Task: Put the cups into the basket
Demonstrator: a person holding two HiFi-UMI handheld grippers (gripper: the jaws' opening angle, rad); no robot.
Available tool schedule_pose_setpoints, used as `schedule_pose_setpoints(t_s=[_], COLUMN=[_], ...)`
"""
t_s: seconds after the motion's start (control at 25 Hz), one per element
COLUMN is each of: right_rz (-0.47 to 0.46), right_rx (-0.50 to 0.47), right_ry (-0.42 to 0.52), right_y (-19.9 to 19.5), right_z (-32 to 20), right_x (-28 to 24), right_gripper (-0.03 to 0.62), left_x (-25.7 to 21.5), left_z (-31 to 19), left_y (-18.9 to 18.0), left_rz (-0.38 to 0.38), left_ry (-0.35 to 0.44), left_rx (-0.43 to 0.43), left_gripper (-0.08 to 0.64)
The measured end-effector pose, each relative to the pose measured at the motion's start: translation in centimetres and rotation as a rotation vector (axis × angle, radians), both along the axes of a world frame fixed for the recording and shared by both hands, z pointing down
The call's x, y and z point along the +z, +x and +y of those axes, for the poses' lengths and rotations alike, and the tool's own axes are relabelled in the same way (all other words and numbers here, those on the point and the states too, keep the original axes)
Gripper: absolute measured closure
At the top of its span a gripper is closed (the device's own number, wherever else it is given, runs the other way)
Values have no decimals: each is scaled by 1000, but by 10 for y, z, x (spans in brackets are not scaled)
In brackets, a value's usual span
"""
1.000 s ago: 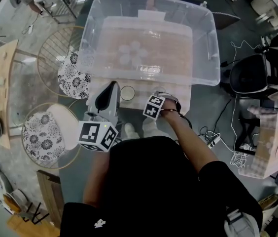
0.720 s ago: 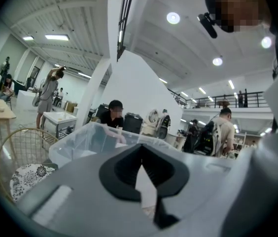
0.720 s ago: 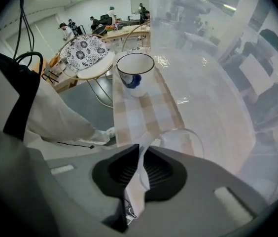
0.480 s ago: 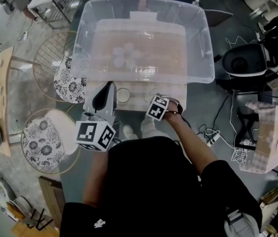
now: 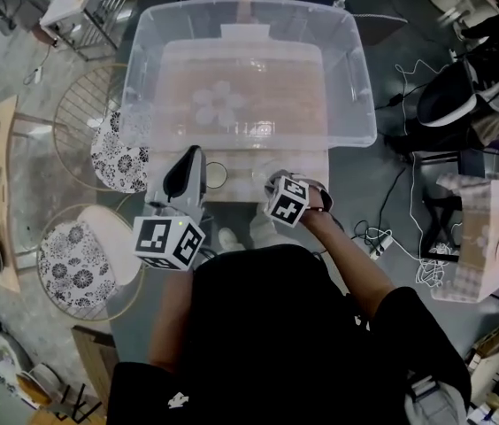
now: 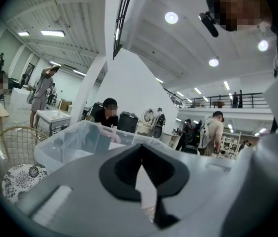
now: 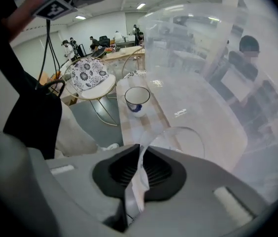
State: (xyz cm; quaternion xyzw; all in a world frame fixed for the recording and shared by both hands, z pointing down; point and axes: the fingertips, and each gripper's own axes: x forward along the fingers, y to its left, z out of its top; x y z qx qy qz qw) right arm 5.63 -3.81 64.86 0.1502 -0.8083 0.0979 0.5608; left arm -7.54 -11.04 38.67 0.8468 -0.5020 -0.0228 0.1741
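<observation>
Right gripper view: my right gripper point(image 7: 140, 151) points steeply down, and its jaws, which have just been closing, now pinch the thin wall of a clear cup point(image 7: 171, 137) just below its rim. The cup hangs beside the near wall of the basket point(image 7: 213, 83), a clear plastic tub standing on the table point(image 7: 129, 127). By my reading, the step in hand is the pick-up of this cup. The next move calls for raising it above the tub's rim, carrying it forward over the inside, and parting the jaws there. The grip on so thin a wall looks light, so a slow carry seems wise. A second cup point(image 7: 137, 100), white with a blue mark, stands upright on the table farther along, not yet in the basket. Head view: my right forearm reaches forward over the table's near edge. My left gripper point(image 6: 141, 166) is held about level near that second cup, jaws pressed together on nothing.
</observation>
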Motion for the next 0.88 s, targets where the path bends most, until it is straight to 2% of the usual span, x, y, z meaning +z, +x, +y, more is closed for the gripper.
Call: schedule_pose_setpoints(t_s=[0.16,0.88], right_rz=[-40,-214], right_rx=[-4,-6], right_ry=[24,146], right_y=[-4,-9], right_z=[3,-1], right_x=[-34,-194], right_gripper=[571,561], left_x=[0,1], left_z=[-6,-24], left_y=[5,28], left_rz=[23,23], left_ry=[-4,-2], left_rx=[9,58], left_gripper=[552,552])
